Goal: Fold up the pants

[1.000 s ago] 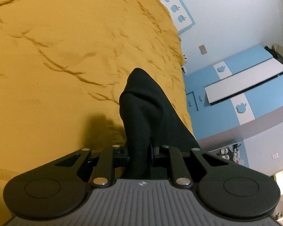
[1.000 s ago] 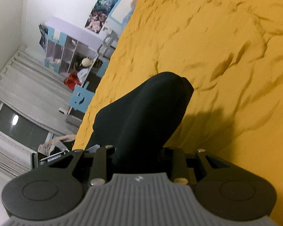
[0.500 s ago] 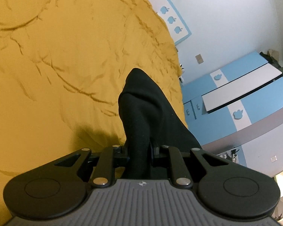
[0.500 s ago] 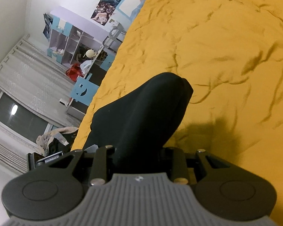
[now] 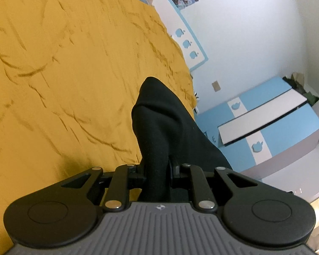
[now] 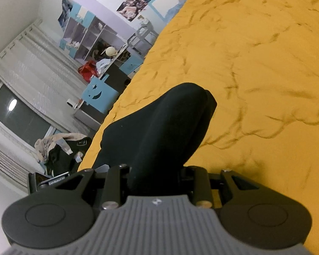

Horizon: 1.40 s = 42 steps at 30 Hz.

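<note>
Above the wrinkled yellow bed (image 5: 74,85), our left gripper (image 5: 156,170) clamped on bunched black pants (image 5: 159,123), our right gripper (image 6: 157,176) likewise clamped on the pants (image 6: 159,127), fabric held clear of the bedding.

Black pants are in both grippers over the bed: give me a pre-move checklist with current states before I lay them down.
1. Left gripper shut on the black fabric pants: ok.
2. Right gripper shut on the pants: ok.
3. Mustard-yellow wrinkled bedspread below has open room: ok.
4. Fabric bunched thick between the fingers on both sides: not ok for a flat fold.
5. Hanging part of the pants, legs aligned: cannot tell, out of view.
</note>
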Available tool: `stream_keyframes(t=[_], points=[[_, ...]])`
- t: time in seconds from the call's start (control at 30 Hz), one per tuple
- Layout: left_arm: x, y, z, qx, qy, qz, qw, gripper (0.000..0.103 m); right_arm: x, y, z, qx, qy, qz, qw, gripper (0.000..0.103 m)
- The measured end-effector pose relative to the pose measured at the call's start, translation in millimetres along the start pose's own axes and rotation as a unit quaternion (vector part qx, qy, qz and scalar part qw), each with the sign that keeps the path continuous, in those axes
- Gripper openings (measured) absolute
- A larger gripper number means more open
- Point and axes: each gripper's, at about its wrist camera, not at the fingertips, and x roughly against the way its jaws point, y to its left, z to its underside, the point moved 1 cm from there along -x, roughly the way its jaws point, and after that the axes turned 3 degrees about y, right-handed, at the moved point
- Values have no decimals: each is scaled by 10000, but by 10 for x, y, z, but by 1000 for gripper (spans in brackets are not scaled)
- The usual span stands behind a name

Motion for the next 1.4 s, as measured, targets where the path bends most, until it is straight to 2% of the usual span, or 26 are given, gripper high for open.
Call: stream_keyframes(t=[0.43,0.7,0.87,1.03,1.2,1.4], points=[[229,564,-588,372,-265,-86,9989,19,-963,491,-346,191,337,51,9992,25],[292,720,-1104,419,-326,-353,9980,19,-1590,668,-651,73,335,21,9994,25],[344,857,-1397,589,-360,-273,9972,19,-1871,815,-828,83,262,-81,9996,25],[474,833,-1621,434,-521,-472,9966,19,-2178,949,-998,30,230,-262,9994,25],[623,697,-1766,90,-725,-579,9956,19,-2369,1098,-1119,38,70,-632,9980,25],[499,1002,-1870,119,-730,-595,9955,19,-2814,965,-1195,-40,161,-726,9972,25]])
